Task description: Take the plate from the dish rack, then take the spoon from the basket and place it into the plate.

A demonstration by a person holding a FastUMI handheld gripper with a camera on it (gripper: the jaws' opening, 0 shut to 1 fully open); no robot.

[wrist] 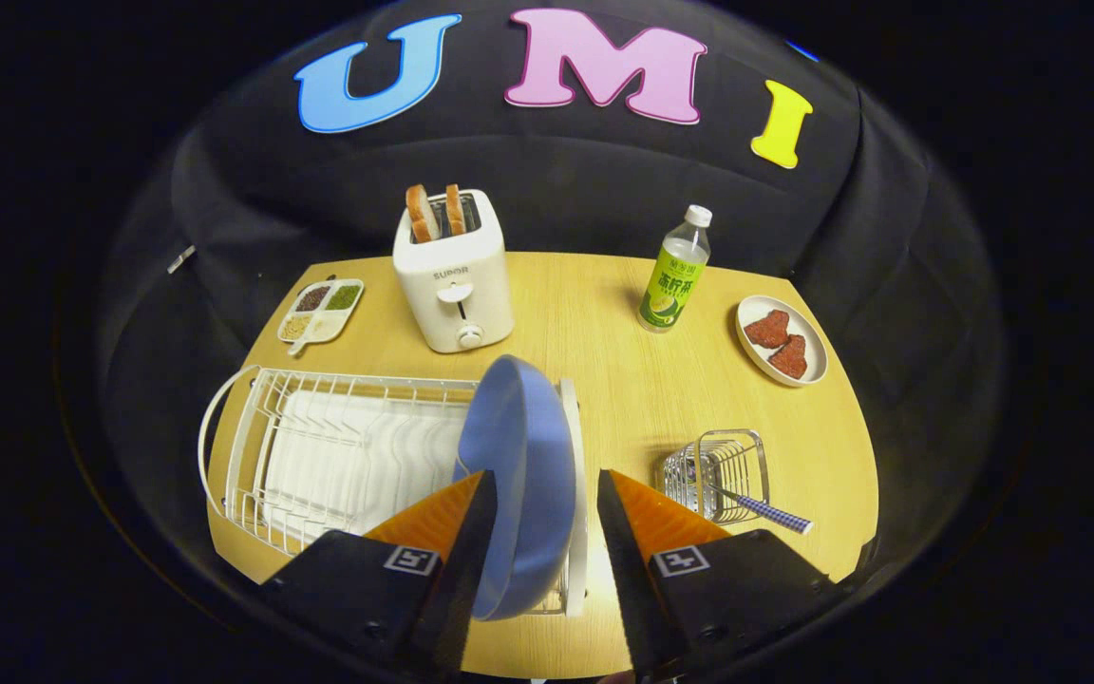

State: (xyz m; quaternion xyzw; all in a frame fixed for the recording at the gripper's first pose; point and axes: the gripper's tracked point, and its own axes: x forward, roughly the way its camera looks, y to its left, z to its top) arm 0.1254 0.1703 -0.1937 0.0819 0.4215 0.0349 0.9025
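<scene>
A blue plate point(518, 446) stands on edge at the right end of the white wire dish rack point(319, 456). My gripper point(544, 475) is open and straddles the plate's rim. The left finger lies against the plate's face, while a small gap separates the right finger from its back. To the right of the fingers a small wire basket point(710, 467) stands on the wooden table point(604, 380). It holds a spoon point(763, 510) whose blue checked handle sticks out over the basket's right side.
Beyond the rack stands a white toaster point(453, 280) with two bread slices. A divided snack tray point(321, 310) lies to its left. A green-labelled bottle point(673, 274) and a white dish with red pieces point(782, 340) are at the far right.
</scene>
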